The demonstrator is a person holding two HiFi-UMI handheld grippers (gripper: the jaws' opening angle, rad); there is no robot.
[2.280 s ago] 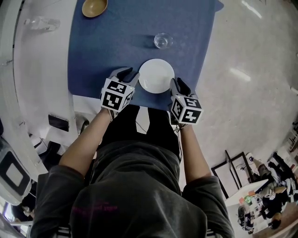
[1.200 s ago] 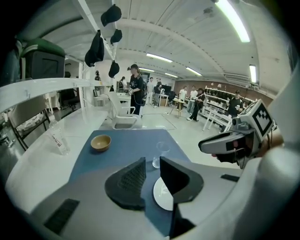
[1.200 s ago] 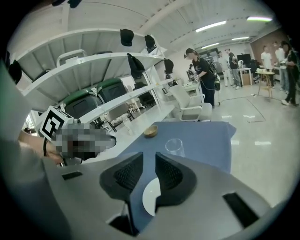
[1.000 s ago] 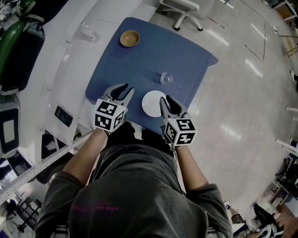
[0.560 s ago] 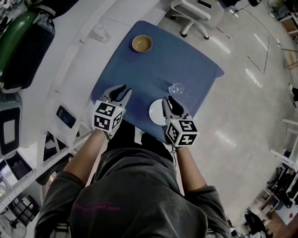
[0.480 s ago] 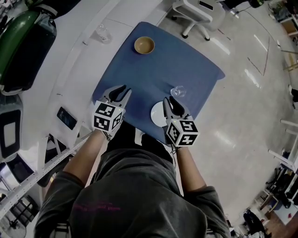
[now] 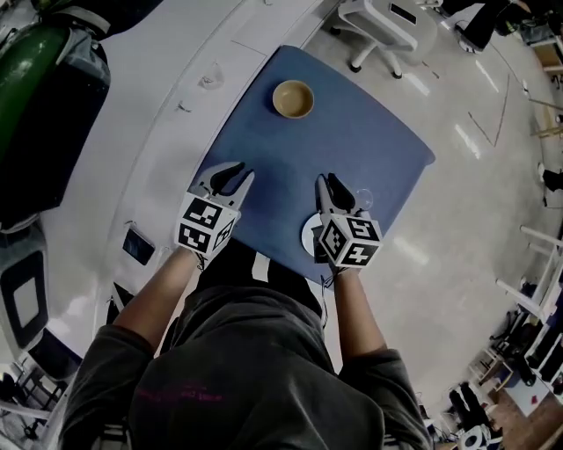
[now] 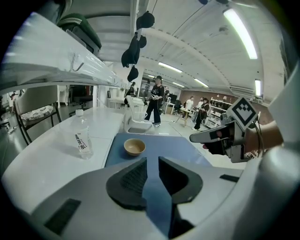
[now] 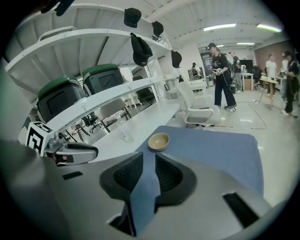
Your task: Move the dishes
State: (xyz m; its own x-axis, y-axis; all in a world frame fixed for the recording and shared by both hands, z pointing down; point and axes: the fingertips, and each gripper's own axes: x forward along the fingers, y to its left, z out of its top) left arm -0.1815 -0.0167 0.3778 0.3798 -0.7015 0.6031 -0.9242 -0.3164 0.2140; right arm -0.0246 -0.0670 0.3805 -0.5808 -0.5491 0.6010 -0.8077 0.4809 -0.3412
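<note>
A wooden bowl (image 7: 292, 98) stands at the far side of the blue mat (image 7: 290, 158); it also shows in the left gripper view (image 8: 134, 147) and the right gripper view (image 9: 159, 141). A white plate (image 7: 308, 237) lies at the mat's near edge, mostly hidden under my right gripper's cube. A clear glass (image 7: 362, 200) stands just right of that gripper. My left gripper (image 7: 233, 178) (image 8: 152, 164) hovers over the mat's near left part, its jaws a narrow gap apart with nothing between. My right gripper (image 7: 332, 189) (image 9: 149, 159) is likewise open and holds nothing.
The mat lies on a white table (image 7: 158, 167). A clear water bottle (image 8: 82, 139) stands on the table left of the mat. A dark phone-like slab (image 7: 139, 246) lies near the table's edge. An office chair (image 7: 387, 22) is beyond the mat. People stand far off.
Both grippers have left the plate's sides and moved left over the mat. The plate, earlier between them, now sits under the right gripper's cube.
</note>
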